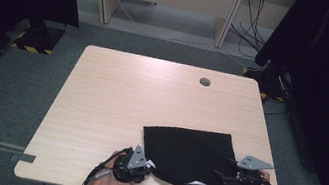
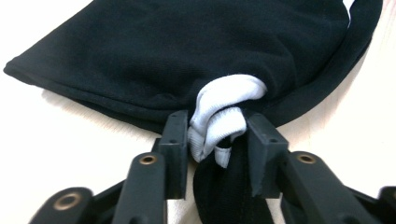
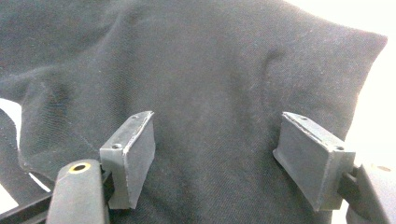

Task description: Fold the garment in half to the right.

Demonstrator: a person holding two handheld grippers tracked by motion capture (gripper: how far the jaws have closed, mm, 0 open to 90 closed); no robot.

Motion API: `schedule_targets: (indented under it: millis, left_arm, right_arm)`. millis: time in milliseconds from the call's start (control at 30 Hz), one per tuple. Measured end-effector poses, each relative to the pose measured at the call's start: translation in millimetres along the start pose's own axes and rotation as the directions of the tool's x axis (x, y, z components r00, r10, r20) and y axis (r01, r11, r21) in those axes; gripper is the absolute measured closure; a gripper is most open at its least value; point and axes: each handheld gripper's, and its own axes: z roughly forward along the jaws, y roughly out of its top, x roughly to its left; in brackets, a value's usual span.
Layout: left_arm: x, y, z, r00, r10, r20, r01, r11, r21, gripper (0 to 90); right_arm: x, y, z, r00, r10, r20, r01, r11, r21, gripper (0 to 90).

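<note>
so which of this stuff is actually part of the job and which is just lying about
Part of the job:
- black garment on the table
- its white bunched fabric, pinched in the left claw
- right claw, open over the black cloth

Just lying about:
- round grommet in the tabletop
- cables at the back wall
- yellow-black striped base

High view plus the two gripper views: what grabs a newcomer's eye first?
The black garment folded flat at the table's near right edge stands out against the pale wood. At its near left corner, the left gripper pinches a bunched white fabric piece with black cloth. The right gripper hovers with jaws wide apart over the garment's right side.
</note>
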Motion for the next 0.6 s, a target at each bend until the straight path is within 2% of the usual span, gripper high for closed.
schedule_targets:
  millis: [200,433,600]
  left_arm:
    - [-4.1,6.5,6.0,0.9998,0.016,0.014,-0.016,0.9999,0.005,66.3]
    - [-8.5,10.8,10.6,0.9994,0.009,0.034,-0.009,0.9999,0.006,64.9]
    - [-8.2,12.3,12.1,0.9988,-0.001,0.050,0.000,0.9999,0.010,64.6]
  right_arm:
    - [-3.9,-3.9,-4.4,0.9999,0.010,0.010,-0.010,1.000,0.000,29.2]
    - [-11.7,-12.7,-15.1,0.9991,0.032,0.028,-0.032,0.999,0.003,29.5]
    - [-7.4,-14.1,-21.8,0.9983,0.038,0.044,-0.039,0.998,0.039,29.8]
